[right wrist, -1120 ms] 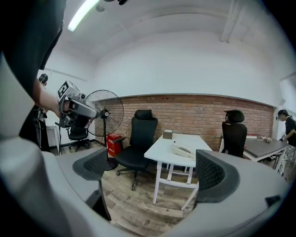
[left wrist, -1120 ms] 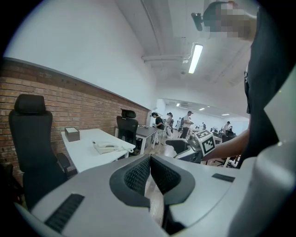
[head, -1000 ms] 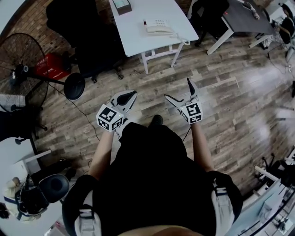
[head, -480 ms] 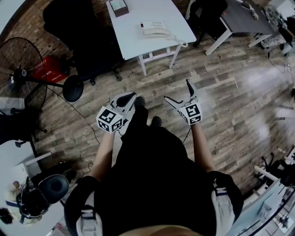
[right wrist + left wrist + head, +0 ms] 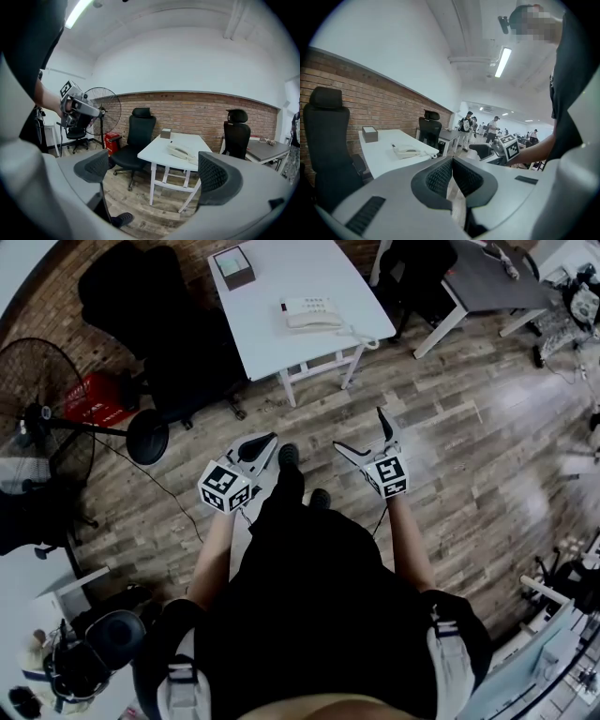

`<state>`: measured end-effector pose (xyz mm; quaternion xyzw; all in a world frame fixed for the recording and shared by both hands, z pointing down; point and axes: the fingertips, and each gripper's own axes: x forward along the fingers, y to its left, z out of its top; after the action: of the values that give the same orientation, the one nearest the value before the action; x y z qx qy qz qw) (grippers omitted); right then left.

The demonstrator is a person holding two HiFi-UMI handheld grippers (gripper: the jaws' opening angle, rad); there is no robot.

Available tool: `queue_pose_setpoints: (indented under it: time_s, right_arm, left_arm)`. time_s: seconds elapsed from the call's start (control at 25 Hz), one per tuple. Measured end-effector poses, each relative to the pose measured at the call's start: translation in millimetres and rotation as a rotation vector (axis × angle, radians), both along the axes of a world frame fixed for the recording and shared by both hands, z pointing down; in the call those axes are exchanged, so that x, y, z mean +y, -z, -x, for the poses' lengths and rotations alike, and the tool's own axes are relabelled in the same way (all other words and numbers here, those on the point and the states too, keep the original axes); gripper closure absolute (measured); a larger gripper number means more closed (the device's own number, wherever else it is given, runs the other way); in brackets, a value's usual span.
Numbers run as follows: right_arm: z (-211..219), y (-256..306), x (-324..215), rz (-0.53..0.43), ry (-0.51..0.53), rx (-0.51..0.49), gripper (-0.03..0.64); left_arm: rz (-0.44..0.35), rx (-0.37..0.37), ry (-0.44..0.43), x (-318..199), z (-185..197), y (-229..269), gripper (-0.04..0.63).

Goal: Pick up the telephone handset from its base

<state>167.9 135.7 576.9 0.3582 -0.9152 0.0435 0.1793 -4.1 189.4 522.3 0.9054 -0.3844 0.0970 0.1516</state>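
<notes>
A white telephone [image 5: 311,313] with its handset on the base sits near the front edge of a white table [image 5: 272,324]; its coiled cord hangs off the table corner. The telephone [image 5: 182,152] also shows in the right gripper view and, small, as the telephone [image 5: 408,151] in the left gripper view. My left gripper [image 5: 265,442] is shut and empty, held over the wooden floor well short of the table. My right gripper [image 5: 364,433] is open and empty, also over the floor at about the same distance.
A small brown box [image 5: 233,266] sits at the table's far end. A black office chair [image 5: 159,306] stands left of the table, another chair [image 5: 412,263] to its right. A standing fan [image 5: 42,399] and a red crate [image 5: 98,390] are at left. A grey desk [image 5: 492,277] stands at right.
I have stepped forward: the table and telephone have come nearer in the head view. Both grippers keep their poses, left shut and right open.
</notes>
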Motion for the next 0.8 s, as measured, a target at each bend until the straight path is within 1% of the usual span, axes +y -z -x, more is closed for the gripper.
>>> queue_pose_setpoints:
  time_s: [0.16,0.4,0.6,0.8]
  right_arm:
    - [4,2,-22,-0.005,-0.022,-0.015,0.04]
    - [8,0,-56,-0.008,-0.054,-0.001,0.04]
    - [22,-1,-80,0.024,-0.073,-0.001,0.04]
    - [27,-12,-102,0.039,-0.096,0.006,0.041]
  left_arm:
    - [0.004,0.008,-0.011,-25,6,-1,0.575]
    - [0.005,0.009,-0.034,-63,16,1,0.575]
    - [0.02,0.016,-0.046,-93,28,-5,0.575]
    - [0.038,0.02,-0.059,-117,37,-14,0.575]
